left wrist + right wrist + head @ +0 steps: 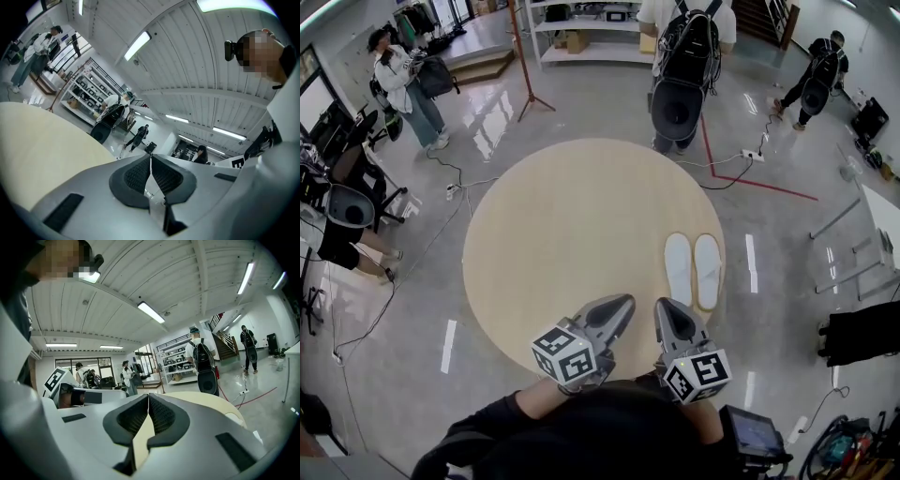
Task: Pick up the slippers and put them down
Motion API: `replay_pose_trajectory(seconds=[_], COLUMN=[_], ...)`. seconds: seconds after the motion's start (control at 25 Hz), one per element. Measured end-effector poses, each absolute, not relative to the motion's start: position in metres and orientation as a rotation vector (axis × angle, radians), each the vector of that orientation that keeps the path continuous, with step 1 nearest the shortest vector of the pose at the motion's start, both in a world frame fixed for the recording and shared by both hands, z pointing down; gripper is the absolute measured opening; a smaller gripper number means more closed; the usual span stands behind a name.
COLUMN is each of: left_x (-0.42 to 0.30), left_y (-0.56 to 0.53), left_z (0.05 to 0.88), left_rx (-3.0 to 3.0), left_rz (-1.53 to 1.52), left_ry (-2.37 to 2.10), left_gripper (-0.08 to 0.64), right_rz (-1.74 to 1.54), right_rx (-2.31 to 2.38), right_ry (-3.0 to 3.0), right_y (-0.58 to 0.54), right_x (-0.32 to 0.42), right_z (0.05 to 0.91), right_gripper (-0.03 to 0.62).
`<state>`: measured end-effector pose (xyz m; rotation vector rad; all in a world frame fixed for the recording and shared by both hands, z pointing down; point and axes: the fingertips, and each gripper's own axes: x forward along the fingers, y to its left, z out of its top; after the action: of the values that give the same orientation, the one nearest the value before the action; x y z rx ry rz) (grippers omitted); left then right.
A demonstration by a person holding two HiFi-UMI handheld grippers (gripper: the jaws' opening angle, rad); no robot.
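Since nearest comes first, lower centre of the frame holds two items: left tool [622,304], jaws pressed together with nothing between them; right tool [666,307], jaws likewise closed on nothing. Both hover over the near edge of the tabletop [562,225], which is round, pale wood and otherwise bare.

Next out, right of centre: slippers [694,270], one white pair, lying side by side, flat on the tabletop, just beyond the right tool and apart from it.

Beyond the far rim, upper centre: person with black backpack [684,66], standing on the glossy floor [609,112]. Upper left: second person [398,80]. Top edge: shelves [591,28].

Task standing, as judged: the pair rests on the surface and neither tool grips it. Whether the lift-and-set-down is finished or not yet begun cannot be read from this layout; if pending, the whole of it remains.
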<state>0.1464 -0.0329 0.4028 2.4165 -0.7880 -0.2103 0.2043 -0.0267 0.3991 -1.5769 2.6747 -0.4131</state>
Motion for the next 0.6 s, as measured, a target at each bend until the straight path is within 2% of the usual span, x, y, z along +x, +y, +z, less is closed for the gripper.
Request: replay_pose_trajectory(seconds=[0.6], left_x=[0.057], left_y=[-0.004], left_z=[0.404], left_rx=[2.381], left_rz=[-0.228], left_ry=[-0.852], left_gripper=[0.026], right_rz=[-0.427], right_rx=[-1.527], right_ry=[2.728], right_y=[0.001], right_x=[0.117], right_z=[0.399], right_gripper=[0.015])
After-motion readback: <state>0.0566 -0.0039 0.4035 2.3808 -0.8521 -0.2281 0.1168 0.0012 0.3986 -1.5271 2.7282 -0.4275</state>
